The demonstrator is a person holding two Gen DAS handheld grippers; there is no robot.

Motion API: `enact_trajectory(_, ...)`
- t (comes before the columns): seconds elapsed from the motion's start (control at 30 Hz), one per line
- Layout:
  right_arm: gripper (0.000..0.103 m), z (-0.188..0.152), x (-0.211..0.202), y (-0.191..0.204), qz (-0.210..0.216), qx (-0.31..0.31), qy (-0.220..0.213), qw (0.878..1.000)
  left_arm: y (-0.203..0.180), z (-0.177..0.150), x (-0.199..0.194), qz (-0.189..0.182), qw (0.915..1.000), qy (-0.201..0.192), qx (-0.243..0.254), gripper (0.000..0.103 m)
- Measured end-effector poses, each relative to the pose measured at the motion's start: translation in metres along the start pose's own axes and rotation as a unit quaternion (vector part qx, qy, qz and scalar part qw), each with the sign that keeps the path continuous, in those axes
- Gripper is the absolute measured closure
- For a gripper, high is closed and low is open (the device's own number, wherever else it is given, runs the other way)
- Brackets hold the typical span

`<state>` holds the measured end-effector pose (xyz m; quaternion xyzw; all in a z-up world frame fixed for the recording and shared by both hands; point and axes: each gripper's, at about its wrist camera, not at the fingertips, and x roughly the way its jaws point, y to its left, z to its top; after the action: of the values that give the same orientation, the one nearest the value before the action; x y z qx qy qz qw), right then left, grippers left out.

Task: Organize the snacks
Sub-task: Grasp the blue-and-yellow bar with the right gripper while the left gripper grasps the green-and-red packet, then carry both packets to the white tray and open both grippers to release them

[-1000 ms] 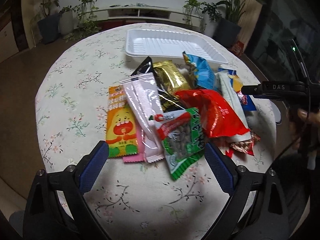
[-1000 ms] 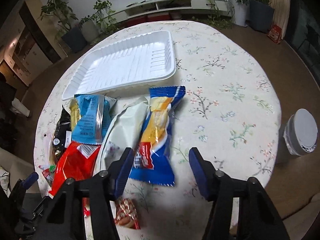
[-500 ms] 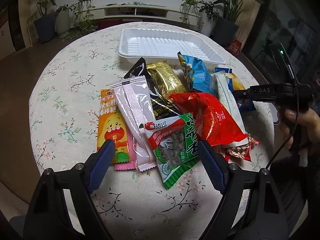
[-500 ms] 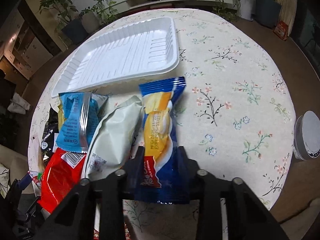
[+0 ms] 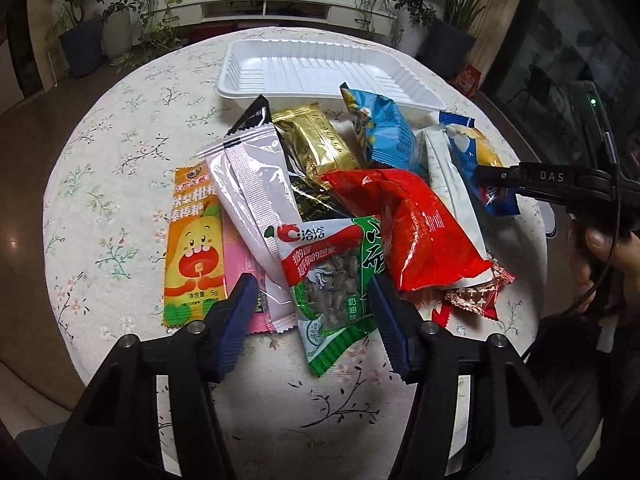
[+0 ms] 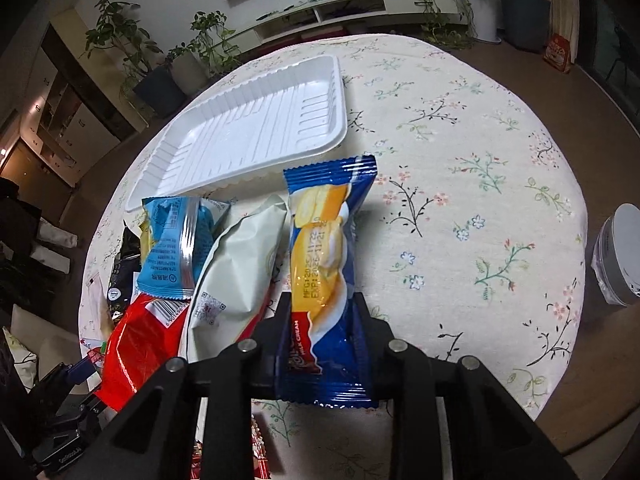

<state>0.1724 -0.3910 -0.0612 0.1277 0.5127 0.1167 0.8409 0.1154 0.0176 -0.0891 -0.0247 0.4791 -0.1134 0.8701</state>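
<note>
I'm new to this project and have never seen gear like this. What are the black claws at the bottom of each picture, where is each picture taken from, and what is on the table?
There is no robot: a person holds a two-finger gripper in each hand, with a wide-angle camera on each looking along its fingers.

The left camera shows the left gripper, jaws apart and just closing around a green seed packet in a pile of snacks on the flowered tablecloth.

The right camera shows the right gripper shut on a blue and yellow cream snack.

Behind the pile lies a white tray with nothing in it yet.
</note>
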Motion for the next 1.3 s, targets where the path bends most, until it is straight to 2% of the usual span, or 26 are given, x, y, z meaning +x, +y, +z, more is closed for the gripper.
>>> enact_trajectory(0.13,0.073,0.000,-0.001,-0.001,0.003,0.000,-0.002,1.000,-0.006,0.002,0.002,0.012,0.9998,0.007,0.014,0.047)
enact_trajectory(0.27,0.073,0.000,-0.002,-0.003,0.006,0.001,-0.005,1.000,-0.009,0.003,0.003,-0.002,0.9999,0.000,0.016,0.048)
enact_trajectory(0.33,0.073,0.001,-0.003,-0.002,0.007,0.000,-0.006,1.000,-0.010,0.001,0.006,-0.021,0.9995,-0.003,0.023,0.070)
enact_trajectory(0.47,0.073,0.001,-0.004,-0.002,0.008,-0.003,-0.008,1.000,-0.011,-0.001,0.004,-0.023,0.9990,-0.014,0.037,0.088)
enact_trajectory(0.53,0.073,0.000,-0.004,-0.002,0.006,-0.003,-0.009,1.000,-0.008,-0.001,0.003,-0.026,0.9987,-0.015,0.042,0.092)
enact_trajectory(0.7,0.073,0.000,-0.006,-0.004,0.001,0.004,-0.014,1.000,-0.011,-0.004,-0.003,-0.021,0.9970,-0.022,0.071,0.094)
enact_trajectory(0.9,0.073,0.002,-0.006,-0.008,-0.004,0.013,-0.016,1.000,0.002,-0.007,-0.014,-0.034,0.9973,-0.016,0.063,0.094)
enact_trajectory(1.0,0.073,0.002,-0.005,-0.008,-0.005,0.015,-0.016,1.000,0.006,-0.009,-0.010,0.006,0.9969,0.003,0.079,0.094)
enact_trajectory(1.3,0.073,0.002,-0.004,-0.006,-0.007,0.014,-0.017,1.000,0.008,-0.010,-0.035,-0.040,0.9964,-0.024,0.071,0.095)
